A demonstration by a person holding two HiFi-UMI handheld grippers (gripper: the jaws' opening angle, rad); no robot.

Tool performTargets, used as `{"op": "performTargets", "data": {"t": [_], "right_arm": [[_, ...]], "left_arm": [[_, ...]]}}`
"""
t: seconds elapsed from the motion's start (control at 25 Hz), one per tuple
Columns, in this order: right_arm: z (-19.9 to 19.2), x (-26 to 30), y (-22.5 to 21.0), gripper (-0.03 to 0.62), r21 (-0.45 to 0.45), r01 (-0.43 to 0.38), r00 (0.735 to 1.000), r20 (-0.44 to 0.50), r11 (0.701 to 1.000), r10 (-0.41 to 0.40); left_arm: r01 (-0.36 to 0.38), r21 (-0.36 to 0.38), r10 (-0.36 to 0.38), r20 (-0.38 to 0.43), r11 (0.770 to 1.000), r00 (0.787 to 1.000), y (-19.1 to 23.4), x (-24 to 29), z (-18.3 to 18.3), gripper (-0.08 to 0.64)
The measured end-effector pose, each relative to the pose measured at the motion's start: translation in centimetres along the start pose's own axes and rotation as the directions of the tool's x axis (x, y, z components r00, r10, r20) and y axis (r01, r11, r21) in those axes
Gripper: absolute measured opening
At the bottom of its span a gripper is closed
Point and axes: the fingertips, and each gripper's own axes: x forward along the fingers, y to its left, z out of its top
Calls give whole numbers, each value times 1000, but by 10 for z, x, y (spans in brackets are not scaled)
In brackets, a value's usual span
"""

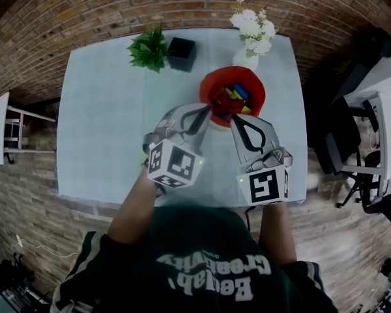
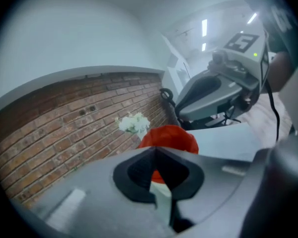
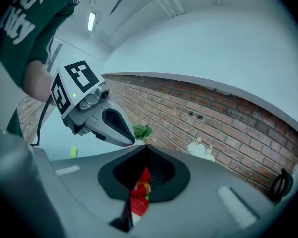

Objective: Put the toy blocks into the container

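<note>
**Both grippers closed at the red container**

We hold the left gripper (image 1: 212, 111) with its jaws fully together and empty, tips at the near rim of the red container (image 1: 255, 85). The right gripper (image 1: 233, 119) beside it is likewise closed on nothing. Toy blocks (image 1: 236, 95) lie inside the container.

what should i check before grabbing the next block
1. Left tool empty: ok, jaws together on nothing.
2. Right tool empty: ok, jaws together on nothing.
3. Tools open for a pick: not ok, both shut.
4. Red round container upright on pale table: ok.
5. All blocks inside: not ok, small yellow-green block lies on the table.
6. Other stray blocks: cannot tell, tools hide part of the table.
</note>
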Motion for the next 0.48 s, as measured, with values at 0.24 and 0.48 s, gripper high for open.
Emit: {"op": "performTargets", "data": {"t": [0.24, 0.48], "right_arm": [[32, 36, 40, 6, -27, -96, 993, 69, 995, 98], [69, 70, 90, 6, -56, -208, 968, 131, 976, 214]], "left_arm": [[-78, -26, 76, -64, 997, 995, 26, -46, -37, 3], [-183, -56, 175, -129, 982, 976, 55, -104, -75, 3]]}}
